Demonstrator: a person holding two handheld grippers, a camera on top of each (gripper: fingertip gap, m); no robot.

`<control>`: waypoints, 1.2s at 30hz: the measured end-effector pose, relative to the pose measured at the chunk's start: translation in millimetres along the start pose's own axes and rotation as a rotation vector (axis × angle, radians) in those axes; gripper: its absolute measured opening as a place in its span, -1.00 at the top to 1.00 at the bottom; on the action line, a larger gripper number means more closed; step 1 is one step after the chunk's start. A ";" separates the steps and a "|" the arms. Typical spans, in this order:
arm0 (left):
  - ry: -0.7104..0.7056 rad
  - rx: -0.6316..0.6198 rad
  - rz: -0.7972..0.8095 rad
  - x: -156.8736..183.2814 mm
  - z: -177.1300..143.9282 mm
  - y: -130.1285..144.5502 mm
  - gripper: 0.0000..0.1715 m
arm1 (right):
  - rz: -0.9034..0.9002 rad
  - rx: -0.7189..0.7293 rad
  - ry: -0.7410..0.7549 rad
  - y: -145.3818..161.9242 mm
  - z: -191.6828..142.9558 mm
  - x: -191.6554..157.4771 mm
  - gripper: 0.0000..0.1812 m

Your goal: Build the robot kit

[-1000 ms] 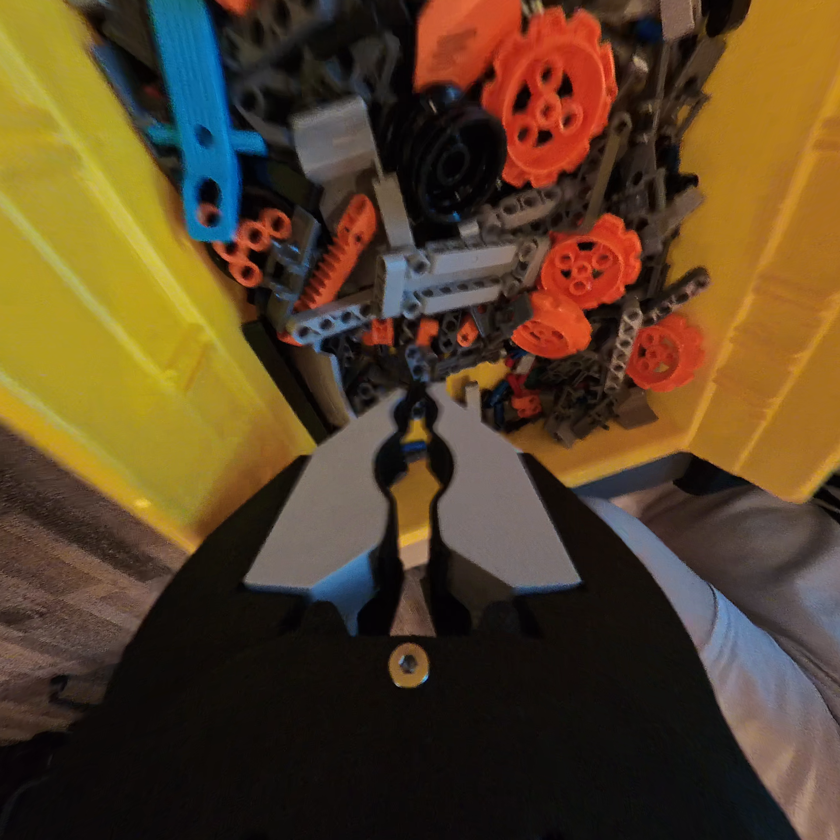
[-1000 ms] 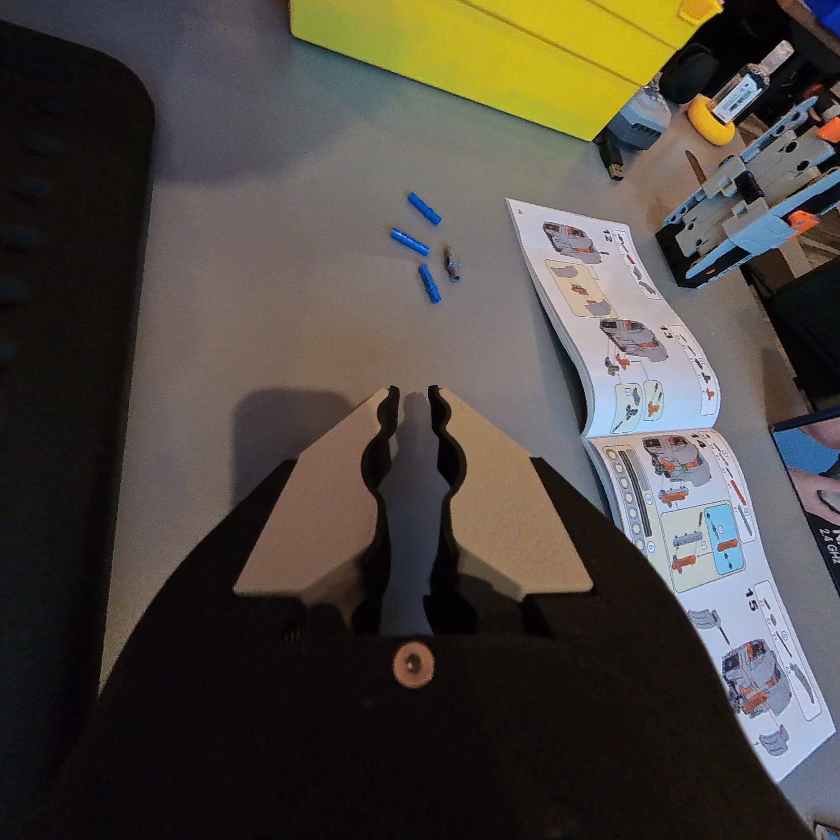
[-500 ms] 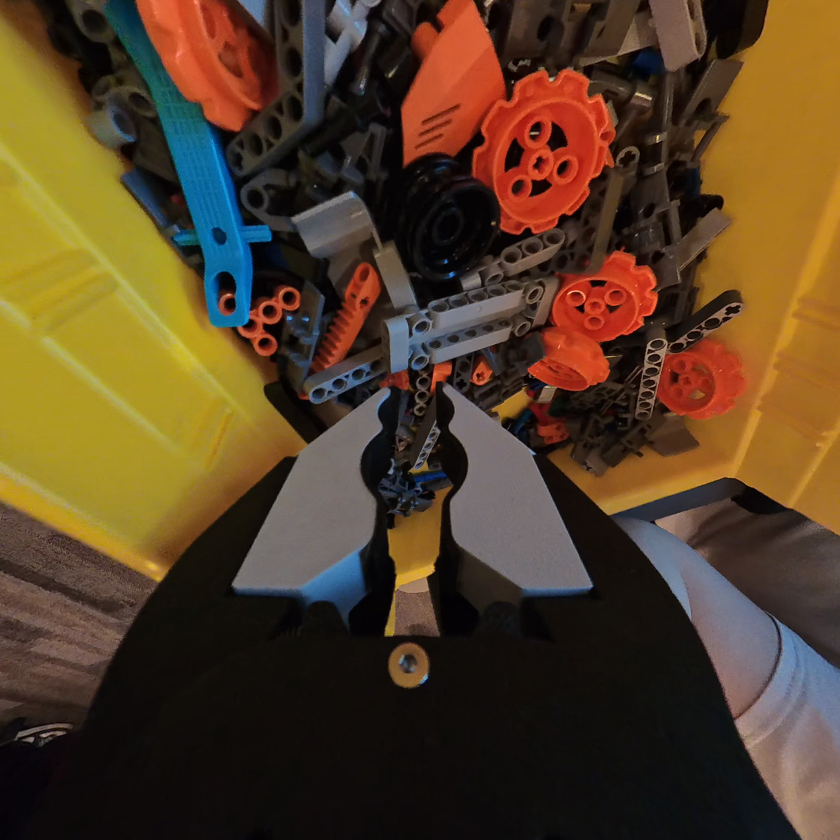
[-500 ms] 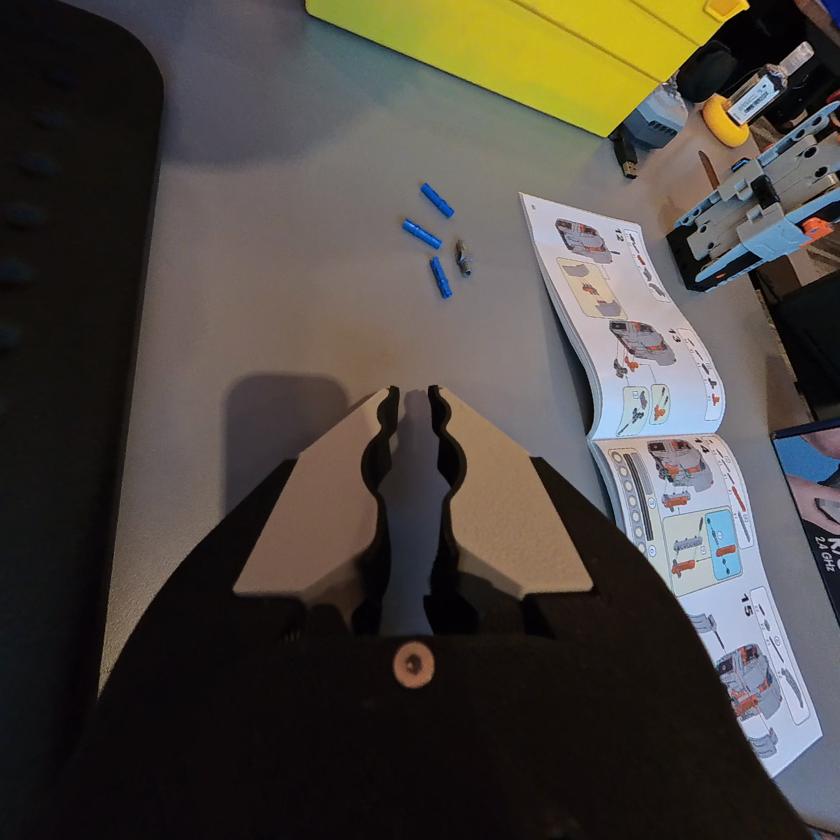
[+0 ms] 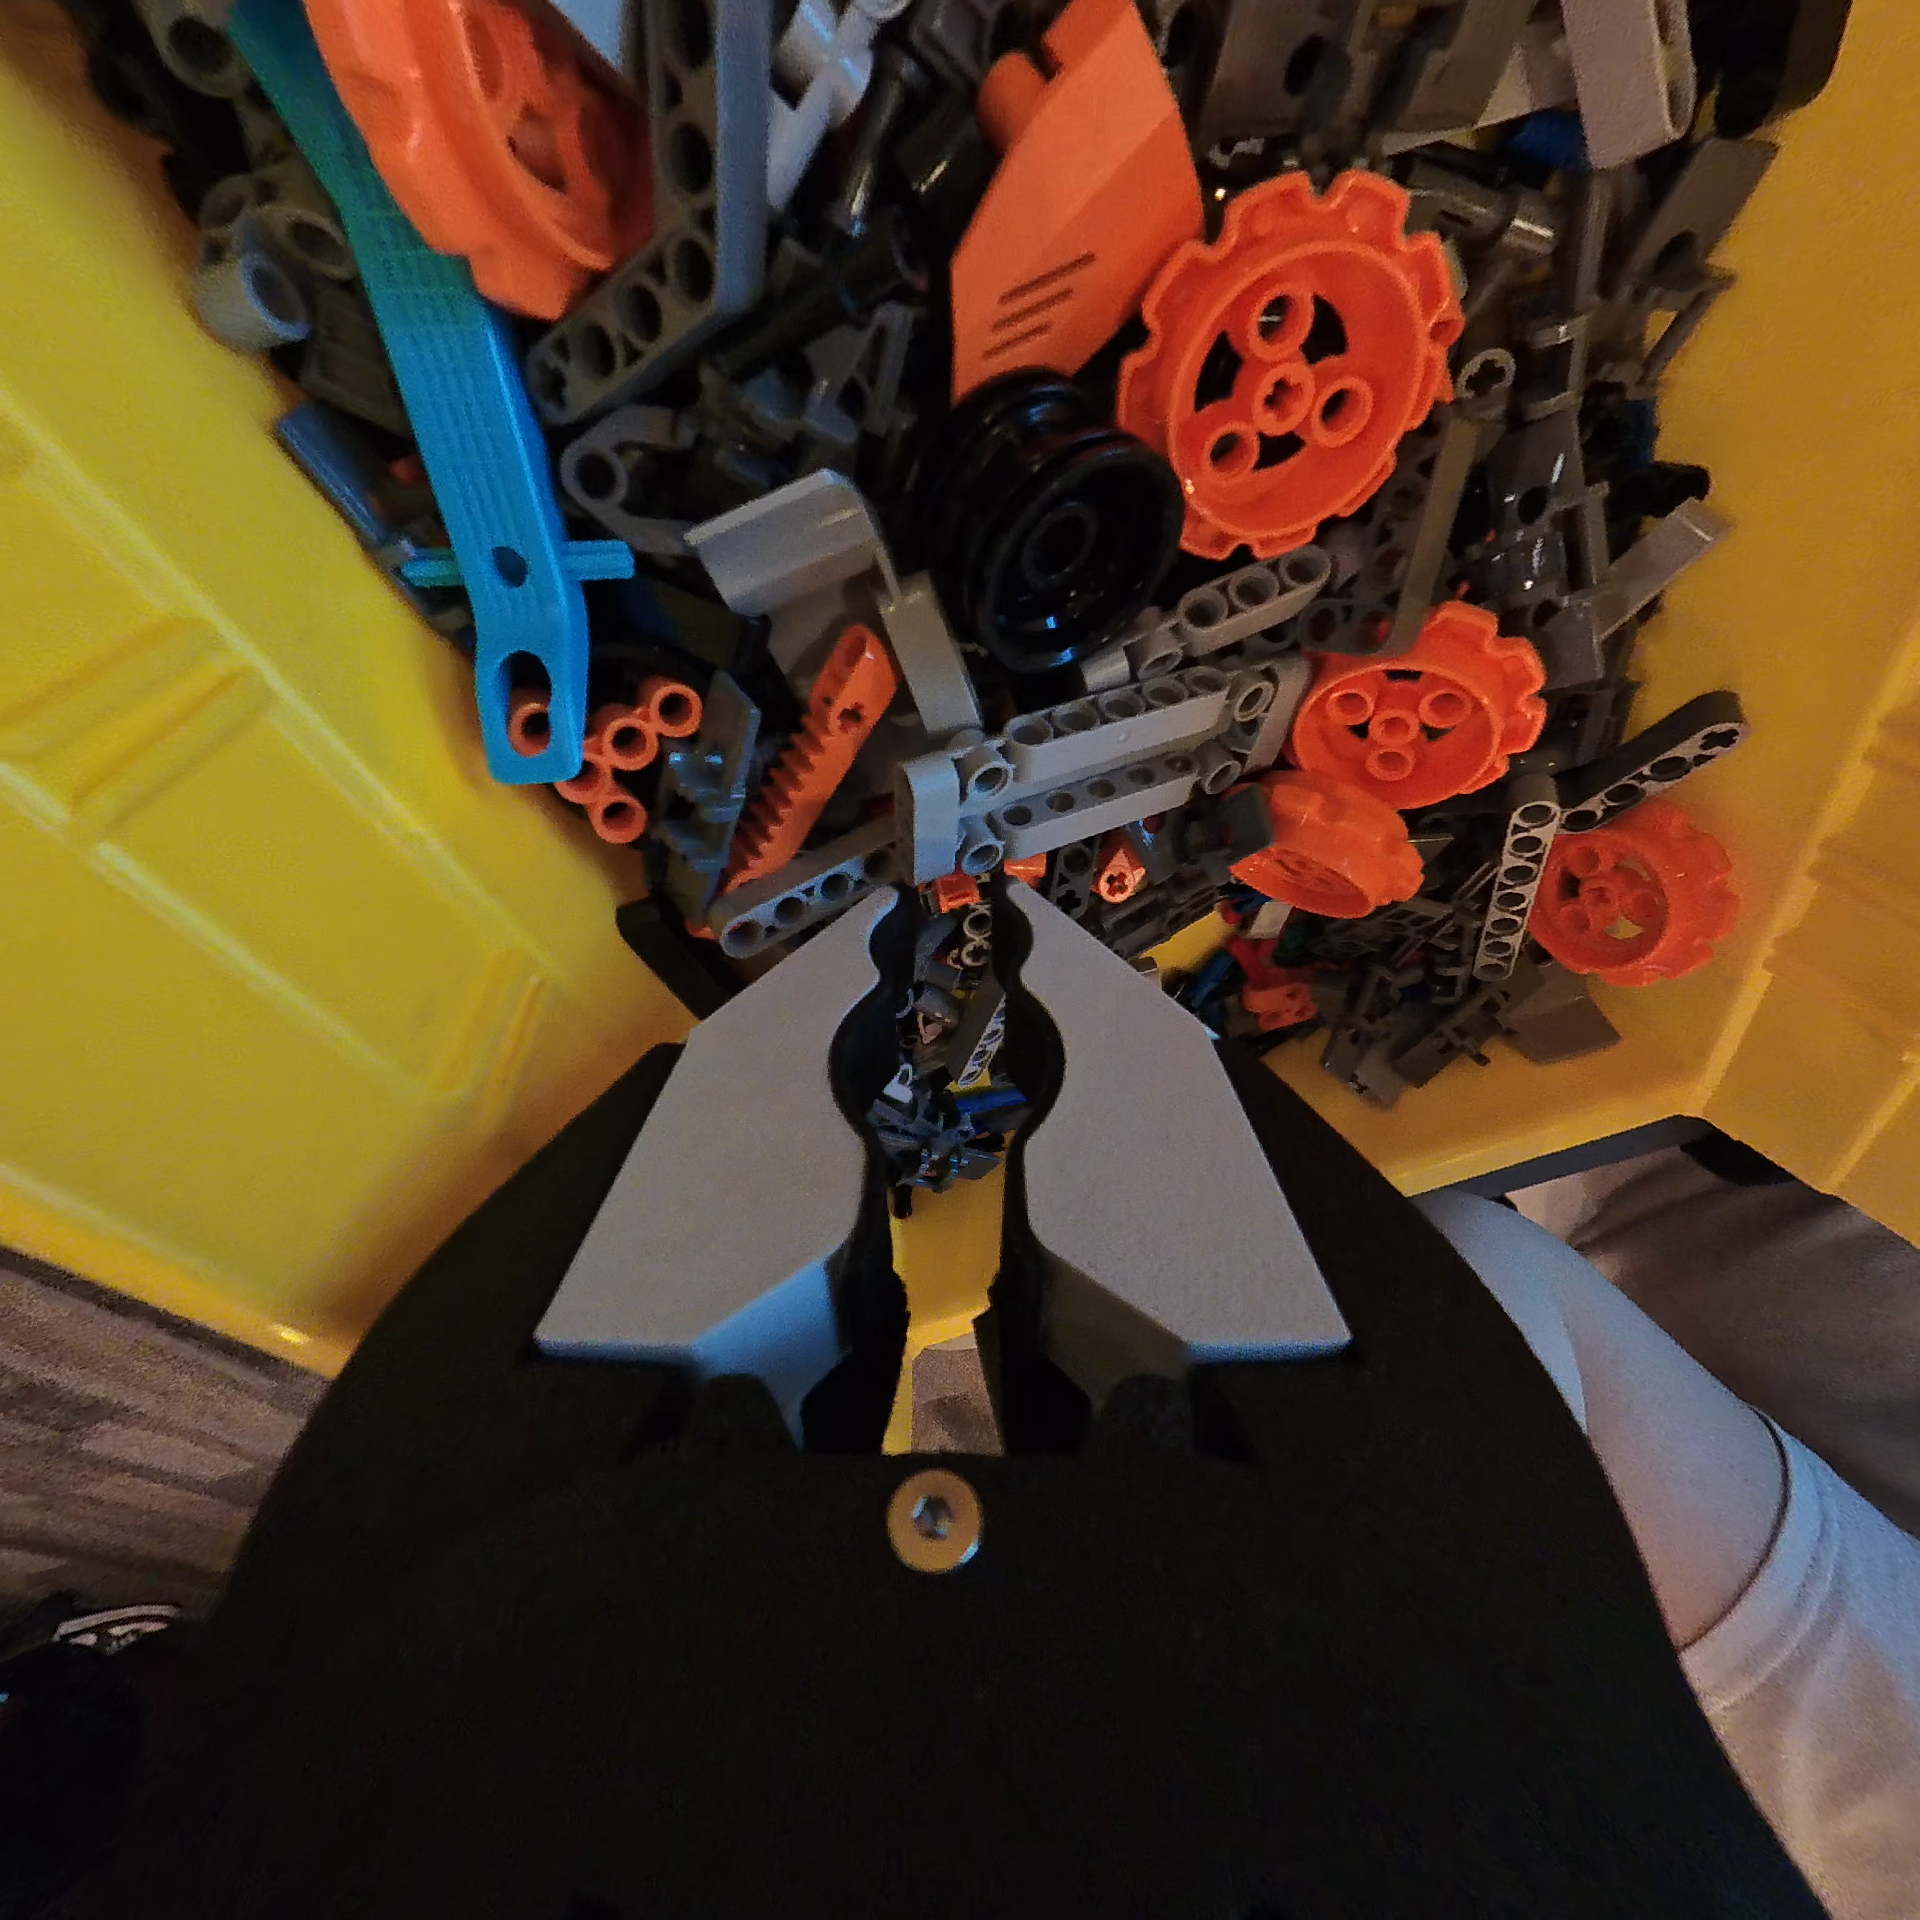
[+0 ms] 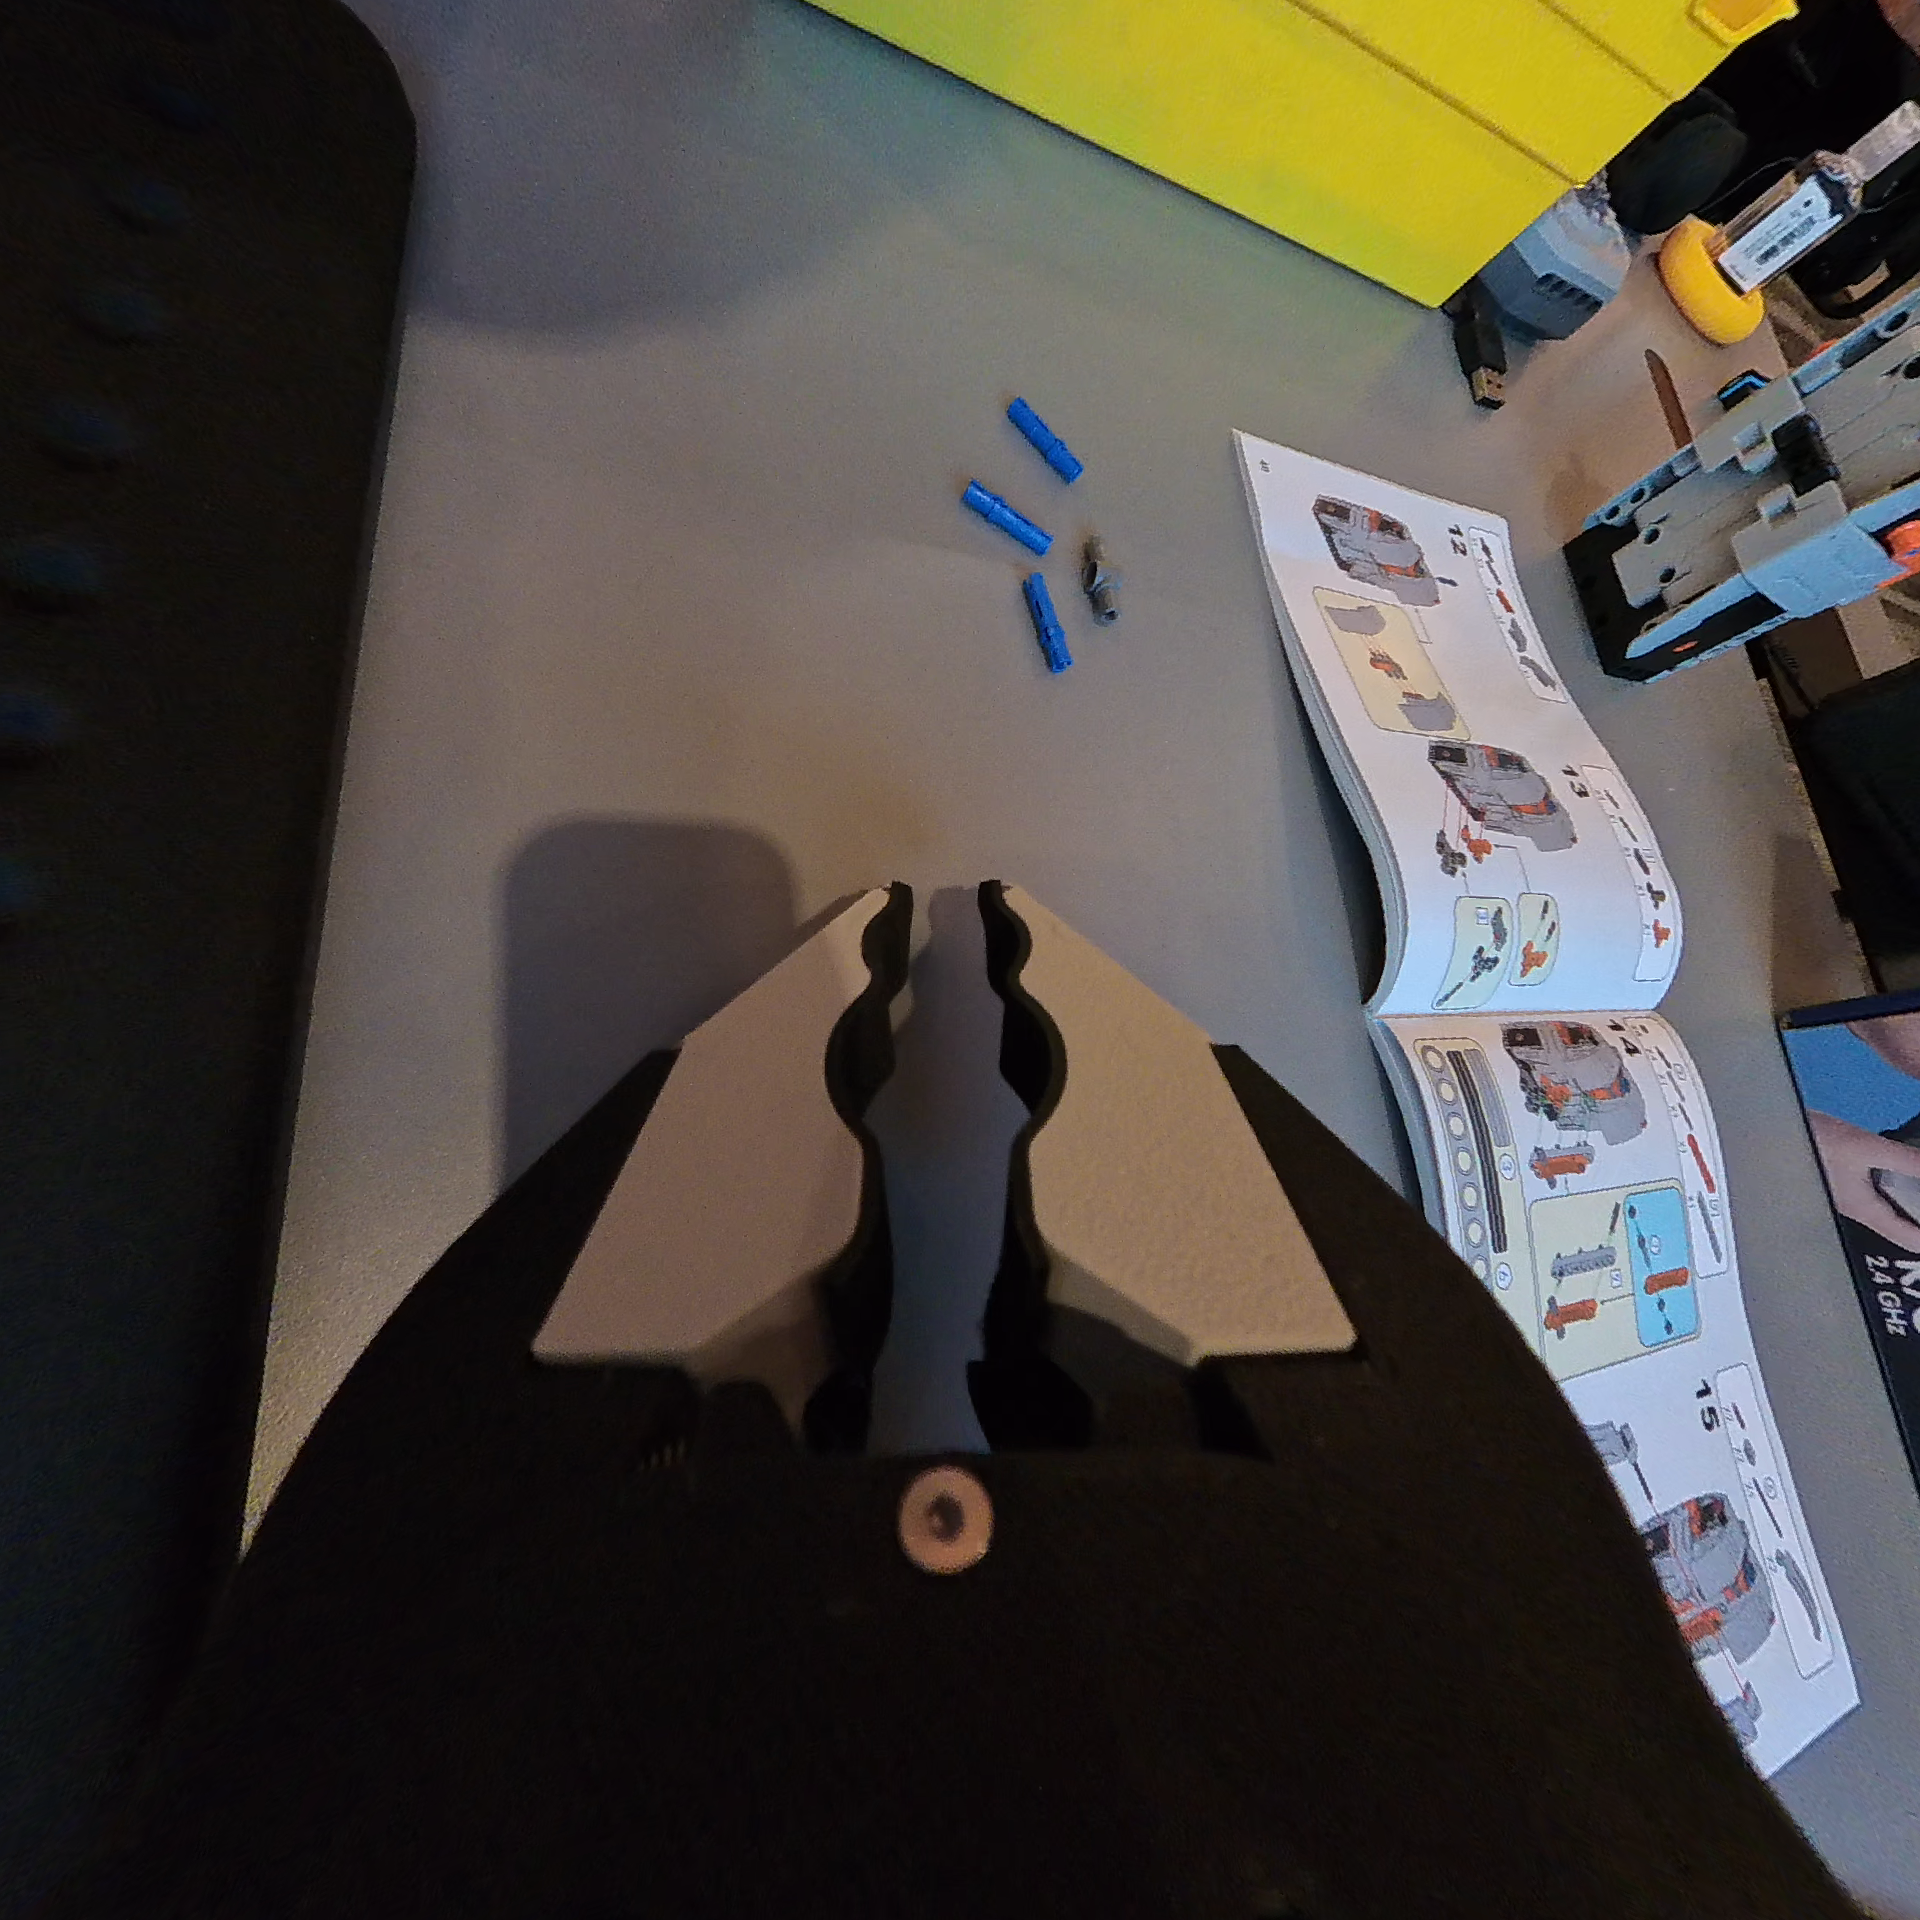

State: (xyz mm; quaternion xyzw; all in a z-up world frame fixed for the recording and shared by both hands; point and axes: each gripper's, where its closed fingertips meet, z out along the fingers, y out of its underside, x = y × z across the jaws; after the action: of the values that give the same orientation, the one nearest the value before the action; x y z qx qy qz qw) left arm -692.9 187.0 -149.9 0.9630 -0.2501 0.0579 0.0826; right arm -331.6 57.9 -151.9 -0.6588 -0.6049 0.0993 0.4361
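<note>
My left gripper hangs inside a yellow bin full of loose building parts. Its jaws stand a narrow gap apart and hold nothing. The tips are just below a light grey beam assembly, over small dark parts in the bin's near corner. My right gripper hovers over a grey table. Its jaws are a narrow gap apart and empty. Three blue pins and a small grey pin lie on the table beyond its tips.
The bin holds orange gears, a black wheel and a long blue piece. A person's leg is to its right. On the table are an open instruction booklet, a part-built model, the bin's outer wall and a black object. My hands' fingertips stand some 40 cm from each other. Between my right fingertips and the small grey pin there is roughly 10 cm.
My left gripper has moved deeper into the bin, toward the grey beam assembly, and the view has steadied. The right view has drifted a little; the pins sit slightly higher in frame.
</note>
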 end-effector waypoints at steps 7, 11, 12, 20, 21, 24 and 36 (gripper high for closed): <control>-0.014 0.006 -0.021 -1.8 -5.3 6.1 0.93 | -0.005 -0.005 -0.006 0.6 0.8 -1.4 0.86; -0.019 0.091 0.008 6.3 -23.2 13.8 0.93 | -0.013 -0.015 -0.015 1.8 2.3 -3.7 0.86; -0.023 0.120 0.020 9.2 -28.8 15.2 0.94 | -0.015 -0.014 -0.016 1.5 2.3 -4.1 0.86; -0.090 0.399 0.209 56.1 -84.9 -1.6 0.93 | -0.040 -0.019 -0.010 -0.4 2.0 -5.3 0.86; -0.092 0.444 0.251 68.9 -93.9 -8.4 0.93 | -0.045 -0.021 -0.006 -0.6 1.6 -5.2 0.86; -0.103 0.568 0.407 117.1 -117.7 -28.9 0.93 | -0.064 -0.029 0.021 -2.0 -1.0 -3.2 0.86; -0.363 0.368 0.641 223.0 -66.5 -64.3 0.93 | -0.092 -0.056 0.061 -5.2 -6.5 -6.1 0.86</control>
State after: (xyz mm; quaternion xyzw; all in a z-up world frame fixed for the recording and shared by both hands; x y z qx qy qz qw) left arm -472.4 149.5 -59.0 0.8297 -0.5333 -0.0464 -0.1585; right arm -332.5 49.0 -146.8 -0.6448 -0.6236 0.0419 0.4400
